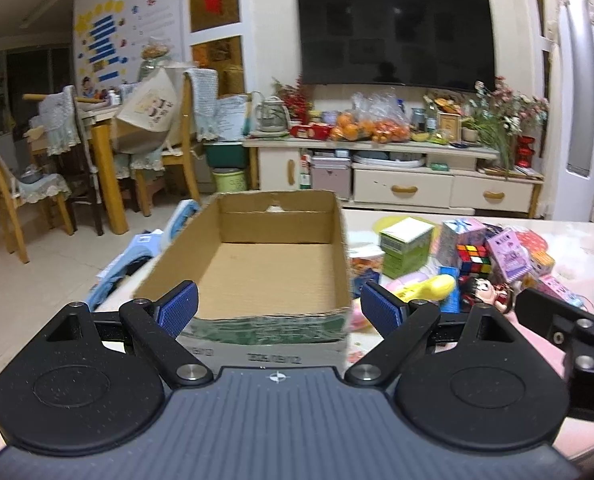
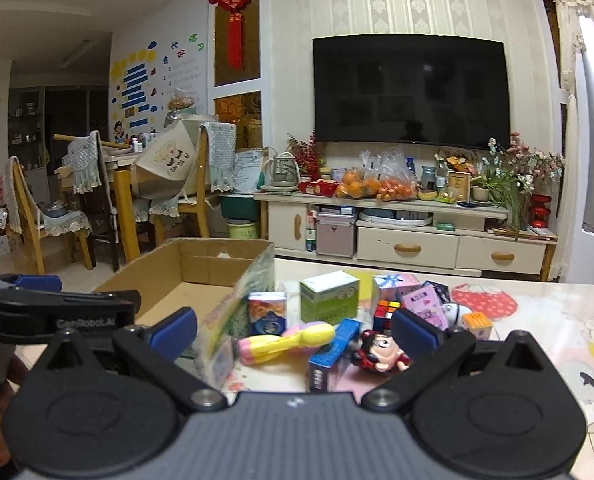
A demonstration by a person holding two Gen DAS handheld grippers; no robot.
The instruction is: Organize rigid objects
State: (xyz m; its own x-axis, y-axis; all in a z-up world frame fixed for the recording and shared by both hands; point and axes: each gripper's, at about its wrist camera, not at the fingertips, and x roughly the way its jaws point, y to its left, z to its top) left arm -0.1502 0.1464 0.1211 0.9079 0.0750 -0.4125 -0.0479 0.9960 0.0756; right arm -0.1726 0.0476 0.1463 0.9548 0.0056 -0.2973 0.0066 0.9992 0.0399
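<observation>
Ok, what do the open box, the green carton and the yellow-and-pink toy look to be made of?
Open box: corrugated cardboard, matte brown inside, torn rim, with a printed green outer face. Green carton: apparently thin printed paperboard, with crisp folded edges. Yellow-and-pink toy: probably moulded plastic, smooth with a slight sheen; foam or rubber cannot be ruled out.

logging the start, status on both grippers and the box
Left gripper open, empty, facing cardboard box. Right gripper open, empty, over toy pile. Box empty, nothing blocking.

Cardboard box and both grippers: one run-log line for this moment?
cardboard box: empty | toys and cartons: on table right of box | left gripper: open | right gripper: open
</observation>
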